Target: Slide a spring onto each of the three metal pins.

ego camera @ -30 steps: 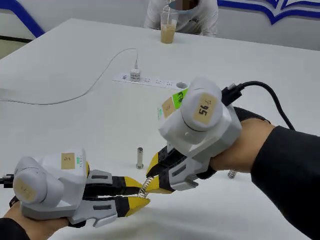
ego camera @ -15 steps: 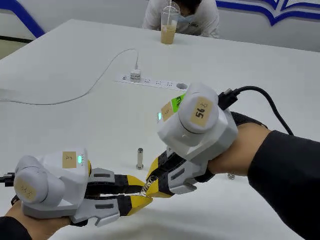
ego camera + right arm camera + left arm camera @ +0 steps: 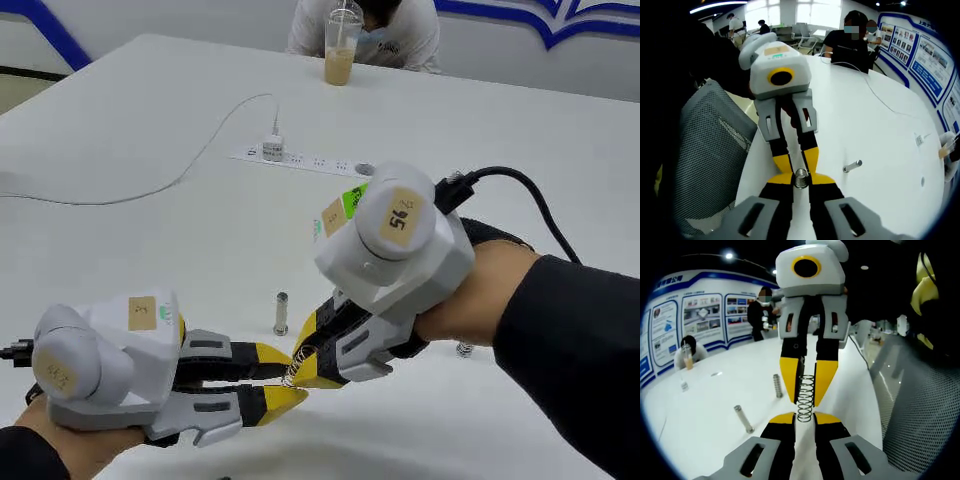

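Note:
A small metal spring (image 3: 291, 372) hangs in the air between my two grippers, just above the white table (image 3: 150, 230). My left gripper (image 3: 285, 382) comes in from the lower left and is shut on one end of it. From the right, my right gripper (image 3: 303, 362) is shut on the other end. In the left gripper view the spring (image 3: 805, 397) runs from my left gripper (image 3: 805, 418) up into the right gripper (image 3: 807, 377). The right gripper view looks at the spring (image 3: 800, 178) end-on. A bare pin (image 3: 281, 313) stands just behind. Another pin (image 3: 463, 349) carrying a spring peeks out beside my right hand.
A power strip (image 3: 300, 160) with a plug and a white cable (image 3: 190, 165) lies mid-table. A cup with a drink (image 3: 340, 55) stands at the far edge in front of a seated person (image 3: 400, 30). A mesh chair (image 3: 710, 140) stands beside the table.
Both grippers stay joined at the spring and have hardly moved. The head camera has shifted a little.

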Tool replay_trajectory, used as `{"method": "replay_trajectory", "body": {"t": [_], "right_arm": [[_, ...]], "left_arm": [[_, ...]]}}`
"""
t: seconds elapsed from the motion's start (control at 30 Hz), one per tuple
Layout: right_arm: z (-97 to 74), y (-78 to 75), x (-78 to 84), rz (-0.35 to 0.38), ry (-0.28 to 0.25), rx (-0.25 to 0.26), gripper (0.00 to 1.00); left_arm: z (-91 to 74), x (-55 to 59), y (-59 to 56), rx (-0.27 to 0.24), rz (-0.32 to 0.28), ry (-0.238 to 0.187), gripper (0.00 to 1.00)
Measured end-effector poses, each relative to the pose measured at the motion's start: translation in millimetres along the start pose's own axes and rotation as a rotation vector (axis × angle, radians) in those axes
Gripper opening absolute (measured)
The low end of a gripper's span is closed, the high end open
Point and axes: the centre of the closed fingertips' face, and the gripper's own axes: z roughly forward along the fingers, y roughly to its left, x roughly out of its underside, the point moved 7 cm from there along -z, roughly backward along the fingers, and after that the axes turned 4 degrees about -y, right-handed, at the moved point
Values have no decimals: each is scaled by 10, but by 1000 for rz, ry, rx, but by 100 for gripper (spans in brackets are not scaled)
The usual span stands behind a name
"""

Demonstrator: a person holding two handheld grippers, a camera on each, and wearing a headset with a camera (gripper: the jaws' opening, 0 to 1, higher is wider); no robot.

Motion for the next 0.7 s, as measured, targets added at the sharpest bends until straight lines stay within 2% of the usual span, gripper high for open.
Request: {"method": "replay_trajectory", "body": {"t": [0.47, 0.7], "right_arm": [[-61, -85, 15, -2, 28, 17, 12], [-112, -179, 4, -6, 39, 37, 12]], "left_arm": [[-125, 106, 80, -63, -47, 19, 24], [-175, 136, 117, -96, -61, 22, 29]]}}
